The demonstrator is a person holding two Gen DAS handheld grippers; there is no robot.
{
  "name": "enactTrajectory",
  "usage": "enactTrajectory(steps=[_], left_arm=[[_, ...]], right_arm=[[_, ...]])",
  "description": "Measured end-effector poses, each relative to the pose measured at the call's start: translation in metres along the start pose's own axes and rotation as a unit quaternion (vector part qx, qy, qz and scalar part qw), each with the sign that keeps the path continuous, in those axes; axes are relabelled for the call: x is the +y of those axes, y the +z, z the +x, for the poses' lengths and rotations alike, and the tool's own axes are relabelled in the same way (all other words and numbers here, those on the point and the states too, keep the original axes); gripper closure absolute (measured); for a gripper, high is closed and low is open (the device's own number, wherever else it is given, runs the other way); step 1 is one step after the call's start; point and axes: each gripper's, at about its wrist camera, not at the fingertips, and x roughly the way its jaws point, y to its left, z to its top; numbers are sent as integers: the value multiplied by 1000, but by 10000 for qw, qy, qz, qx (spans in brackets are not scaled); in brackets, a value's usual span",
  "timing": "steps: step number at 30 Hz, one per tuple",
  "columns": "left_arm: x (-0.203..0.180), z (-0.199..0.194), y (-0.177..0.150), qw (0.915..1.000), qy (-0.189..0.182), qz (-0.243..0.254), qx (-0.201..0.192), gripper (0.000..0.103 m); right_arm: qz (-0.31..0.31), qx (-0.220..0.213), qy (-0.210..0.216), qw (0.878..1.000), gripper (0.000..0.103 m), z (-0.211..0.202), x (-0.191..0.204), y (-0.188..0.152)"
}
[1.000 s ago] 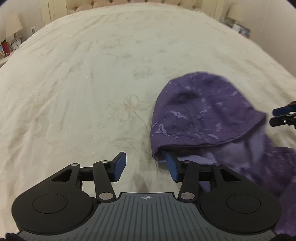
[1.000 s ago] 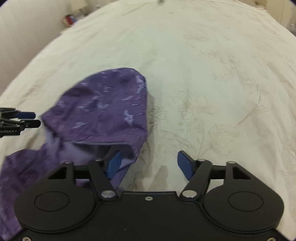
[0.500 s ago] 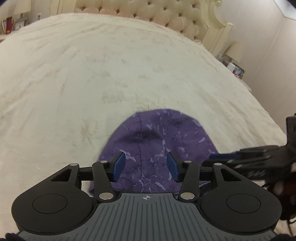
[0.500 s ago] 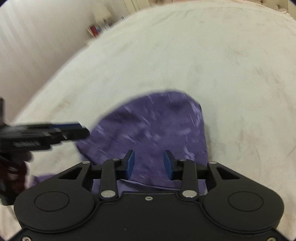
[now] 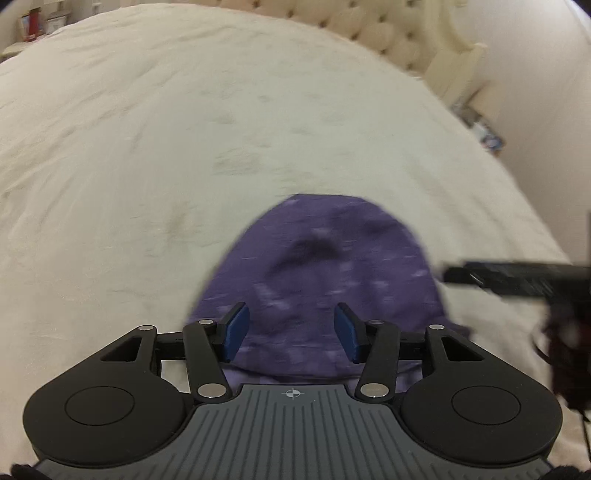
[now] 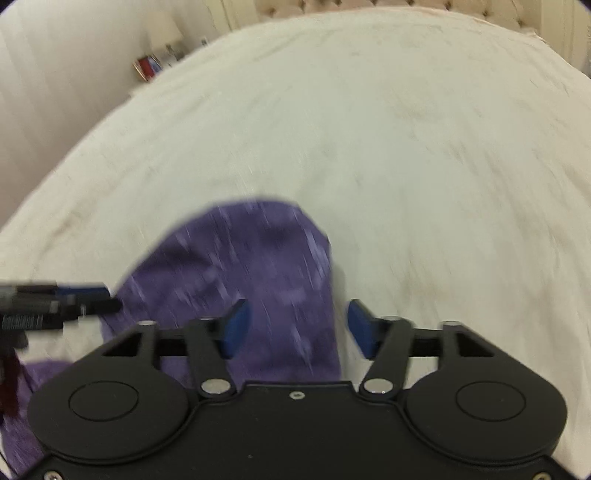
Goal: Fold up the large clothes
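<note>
**Purple garment on the bed, both tools spread**

Purple garment (image 5: pixel 325 266) lies on the cream bed (image 5: pixel 184 129). Left wrist view: left tool (image 5: pixel 291 334) level above the garment, fingers spread, pinching nothing. Right wrist view: right tool (image 6: pixel 295 328) spread over the garment's (image 6: pixel 240 273) right edge.

A wide bed (image 5: pixel 184 129) is filling most of both views, and a cream bedspread with a faint, blurred floral pattern is covering it. A tufted cream headboard (image 5: pixel 399 40) is standing at the far end of the bed. A small lamp with a pale shade (image 6: pixel 162 31) is sitting beside the bed's far left corner, and a red item (image 6: pixel 147 68) is resting just below the lamp. Some blurred, unidentifiable items (image 5: pixel 487 133) are lying beside the bed's right edge, near the headboard.
</note>
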Motion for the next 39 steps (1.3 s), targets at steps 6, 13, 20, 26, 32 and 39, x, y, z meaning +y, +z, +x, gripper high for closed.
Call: enactTrajectory(steps=[6,13,20,26,32,39], left_arm=[[-13,49,-23,9972,-179,226,685,53],[-7,60,-29,9976,-169,236,624,52],[-4,38,-19,9956,-491,-139,779,35],[16,-39,-8,9844,-1417,-974,381,0],[37,-91,11,9625,-2077,-1738,139,0],[53,-56,-1,9217,-2264,-3046,804,2]], right_arm=[[-56,73,-30,10000,31,38,0,33],[-122,484,-41,9987,32,72,-6,47],[-810,63,92,9967,90,34,22,40],[-1896,-609,261,9796,90,-58,67,8],[-2703,-872,284,9584,90,-130,107,-44],[-3526,-792,123,9324,90,-153,152,-100]])
